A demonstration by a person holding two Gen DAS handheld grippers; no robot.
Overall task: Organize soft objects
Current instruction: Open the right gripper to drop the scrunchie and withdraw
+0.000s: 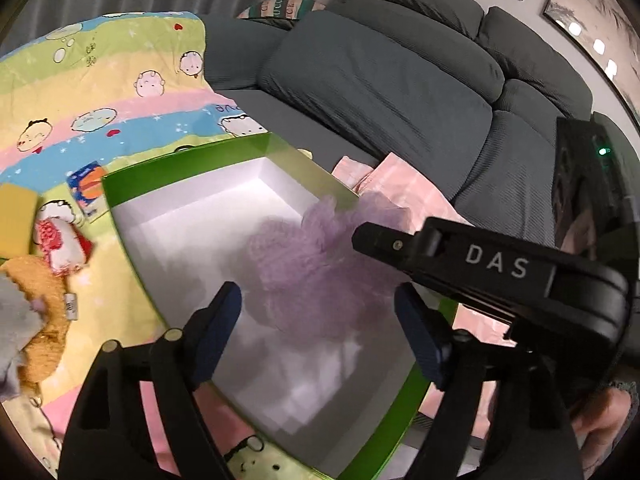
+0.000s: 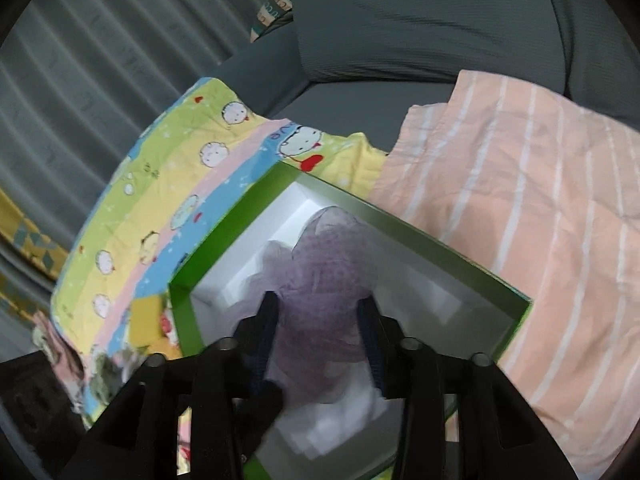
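The purple mesh puff is blurred in both views, so whether the right claw presses it is perhaps unknowable, while the green box loses its near corner behind the left claw.

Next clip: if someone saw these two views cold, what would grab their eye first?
Probably the fluffy purple mesh puff over the white inside of the green-rimmed box, between the left gripper and right gripper. Next, the bright cartoon-print blanket under the box, with a striped pink cloth beside it on the grey sofa.
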